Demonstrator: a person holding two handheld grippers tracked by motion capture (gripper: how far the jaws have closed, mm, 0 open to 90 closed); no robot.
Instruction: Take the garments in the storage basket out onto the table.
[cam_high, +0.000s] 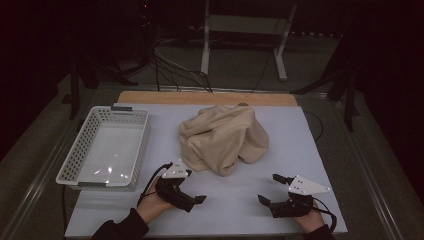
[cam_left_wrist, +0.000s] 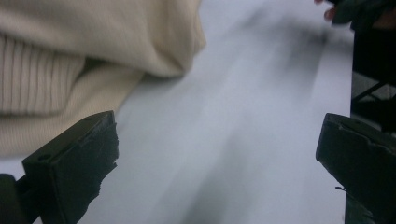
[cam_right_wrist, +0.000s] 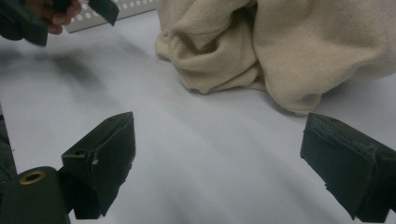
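Crumpled cream knit garment (cam_high: 222, 138) lying in a loose heap at the middle of the pale table surface (cam_high: 300, 150), toward its far half; a ribbed cuff or hem shows in the left gripper view (cam_left_wrist: 32, 79), and no part of the cloth is spread flat or folded. White perforated basket (cam_high: 80, 150) at the left of the table, beside the garment but apart from it, with nothing inside. Left gripper (cam_high: 187, 192) near the table's front edge, just short of the heap's near-left corner, jaws spread wide with bare table between them. Right gripper (cam_high: 272, 189) well apart from the garment at the front right, jaws likewise spread wide and holding nothing (the left gripper view shows the cloth close ahead of its left jaw, not touching). Judgement: the work on the garment appears to be at its very start. Nothing has been grasped, and whether the cloth is to be folded or put into the basket, all of that handling is left to do.
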